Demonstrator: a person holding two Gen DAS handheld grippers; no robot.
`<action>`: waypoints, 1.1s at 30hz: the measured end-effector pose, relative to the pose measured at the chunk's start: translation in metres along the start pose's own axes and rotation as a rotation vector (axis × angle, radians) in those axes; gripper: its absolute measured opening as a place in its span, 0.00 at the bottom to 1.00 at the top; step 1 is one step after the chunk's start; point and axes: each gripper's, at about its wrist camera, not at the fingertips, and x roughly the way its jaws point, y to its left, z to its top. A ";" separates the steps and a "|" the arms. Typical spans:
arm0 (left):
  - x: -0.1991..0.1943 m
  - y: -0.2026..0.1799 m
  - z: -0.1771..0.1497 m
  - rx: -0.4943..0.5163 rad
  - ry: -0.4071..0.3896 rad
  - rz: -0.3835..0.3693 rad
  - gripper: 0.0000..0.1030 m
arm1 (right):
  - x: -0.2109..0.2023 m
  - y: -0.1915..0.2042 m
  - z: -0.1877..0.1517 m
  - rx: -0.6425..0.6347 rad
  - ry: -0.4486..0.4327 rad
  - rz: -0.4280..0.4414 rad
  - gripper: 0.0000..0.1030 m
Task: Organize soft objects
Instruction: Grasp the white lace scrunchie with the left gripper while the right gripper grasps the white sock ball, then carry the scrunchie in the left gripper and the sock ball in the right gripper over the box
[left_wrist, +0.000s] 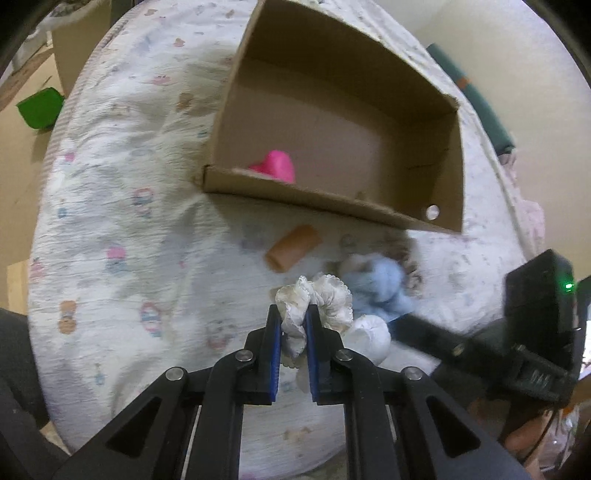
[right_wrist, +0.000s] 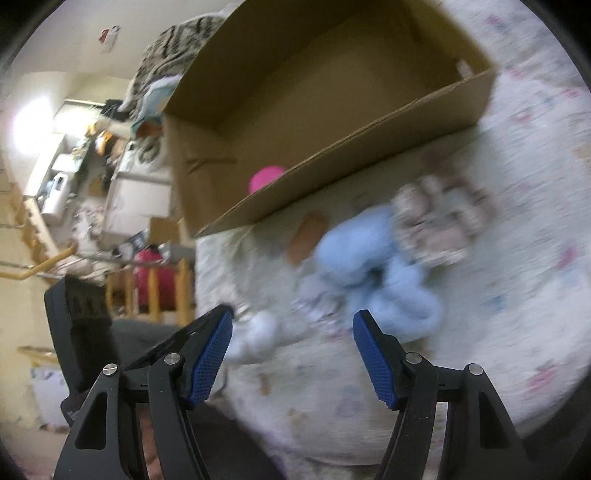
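Note:
My left gripper (left_wrist: 292, 314) is shut on a white frilly scrunchie (left_wrist: 325, 299), lifted a little above the printed quilt (left_wrist: 122, 206). Just beyond it lie a light blue fluffy cloth (left_wrist: 380, 288), a white soft ball (left_wrist: 369, 338) and an orange roll (left_wrist: 293, 248). An open cardboard box (left_wrist: 332, 206) stands farther back with a pink soft object (left_wrist: 275, 166) inside. My right gripper (right_wrist: 291, 325) is open and empty, hovering near the blue cloth (right_wrist: 369, 258) and a white soft piece (right_wrist: 258, 336). A patterned soft item (right_wrist: 436, 221) lies beside the blue cloth. The right wrist view is blurred.
The box (right_wrist: 332, 155) takes up the far side of the quilt. A green container (left_wrist: 40, 109) sits on the floor at the left. The right gripper's body (left_wrist: 535, 332) enters the left wrist view at the right. Cluttered shelves (right_wrist: 92, 166) lie beyond the bed's edge.

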 end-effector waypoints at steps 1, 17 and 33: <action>0.000 -0.001 0.001 -0.003 -0.001 -0.013 0.11 | 0.003 0.002 0.000 -0.001 0.007 0.015 0.70; 0.003 0.012 0.001 -0.021 -0.002 0.107 0.11 | -0.014 0.019 -0.003 -0.166 -0.116 -0.106 0.26; -0.022 0.011 0.004 0.009 -0.073 0.200 0.11 | -0.064 0.035 -0.002 -0.203 -0.283 -0.146 0.26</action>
